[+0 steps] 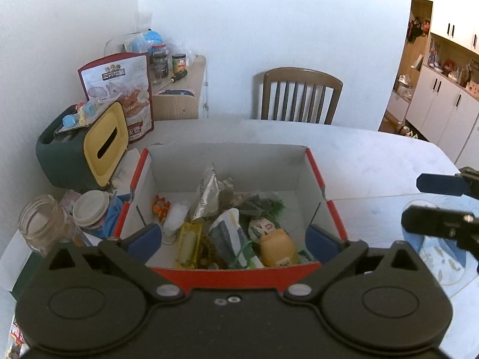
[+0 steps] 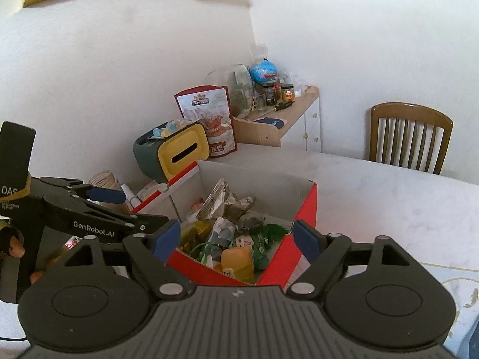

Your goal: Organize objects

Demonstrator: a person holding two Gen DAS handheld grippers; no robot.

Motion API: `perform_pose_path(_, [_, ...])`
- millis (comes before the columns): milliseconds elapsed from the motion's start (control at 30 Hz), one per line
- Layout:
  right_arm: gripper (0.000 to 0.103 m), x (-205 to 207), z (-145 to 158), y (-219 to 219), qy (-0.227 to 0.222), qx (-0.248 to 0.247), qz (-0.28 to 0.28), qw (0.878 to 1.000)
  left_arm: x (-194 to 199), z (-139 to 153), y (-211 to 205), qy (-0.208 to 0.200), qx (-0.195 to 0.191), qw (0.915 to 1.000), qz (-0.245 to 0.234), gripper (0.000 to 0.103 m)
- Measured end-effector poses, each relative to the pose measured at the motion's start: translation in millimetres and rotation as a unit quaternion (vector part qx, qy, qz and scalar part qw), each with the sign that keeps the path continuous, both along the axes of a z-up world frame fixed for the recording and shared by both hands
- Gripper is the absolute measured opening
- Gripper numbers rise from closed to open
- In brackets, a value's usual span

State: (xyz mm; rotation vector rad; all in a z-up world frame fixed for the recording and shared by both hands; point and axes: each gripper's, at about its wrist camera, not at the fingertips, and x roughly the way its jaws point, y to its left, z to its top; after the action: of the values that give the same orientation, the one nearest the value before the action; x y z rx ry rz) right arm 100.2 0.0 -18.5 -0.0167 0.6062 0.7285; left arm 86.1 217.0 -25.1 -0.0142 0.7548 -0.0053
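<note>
A red cardboard box (image 1: 317,167) with a white inside stands on the table, also visible in the right wrist view as the box (image 2: 308,206). It holds several small items: a silver foil packet (image 1: 206,194), a yellow toy bottle (image 1: 277,246), a green leafy piece (image 1: 274,205), a yellow packet (image 1: 188,243). My left gripper (image 1: 235,239) hovers open over the box's near edge, nothing between its blue pads. My right gripper (image 2: 236,239) is open above the box's near corner, holding nothing. The left gripper (image 2: 119,206) shows at the left in the right wrist view.
Left of the box sit a green and yellow tissue holder (image 1: 74,146), a snack bag (image 1: 122,92), a glass jar (image 1: 42,224) and a lidded cup (image 1: 91,206). A wooden chair (image 1: 299,95) stands behind the table. A side shelf (image 2: 278,119) carries jars and a screwdriver.
</note>
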Motion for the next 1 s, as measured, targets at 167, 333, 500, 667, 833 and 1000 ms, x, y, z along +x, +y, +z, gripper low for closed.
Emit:
perform_pose_path(167, [0.103,-11.5,0.1,-4.4,-0.006,0.008,0.002,1.000,-5.2,1.0,-3.0,0.002,-0.002,1.0000,-0.001,0.102])
perform_pose_path(333, [0.103,-19.9,1.0,-10.0,-0.009,0.016,-0.005,1.000,-12.0,1.5,-5.0,0.002,-0.006,1.0000,0.002,0.103])
perform_pose_path(500, [0.103,-25.2,1.6,-16.9,-0.013,0.025,-0.018,0.999,-19.4,5.0,-8.6,-0.009,0.000,0.9999,0.008,0.103])
perform_pose_path(667, [0.103,-29.0,0.3,-26.3,-0.011,0.038,-0.037,0.999,-26.8,6.9,-13.2,-0.022,0.015,0.9995,0.016,0.103])
perform_pose_path(833, [0.103,-29.8,-3.2,-34.9,-0.003,0.044,-0.048,0.998,-29.4,10.1,-14.0,-0.030,0.018,0.9992,0.020,0.103])
perform_pose_path(1000, [0.103,-32.3,-7.8,-43.7,0.006,0.047,-0.057,0.997,-29.7,9.5,-17.1,-0.028,0.022,0.9991,0.021,0.103])
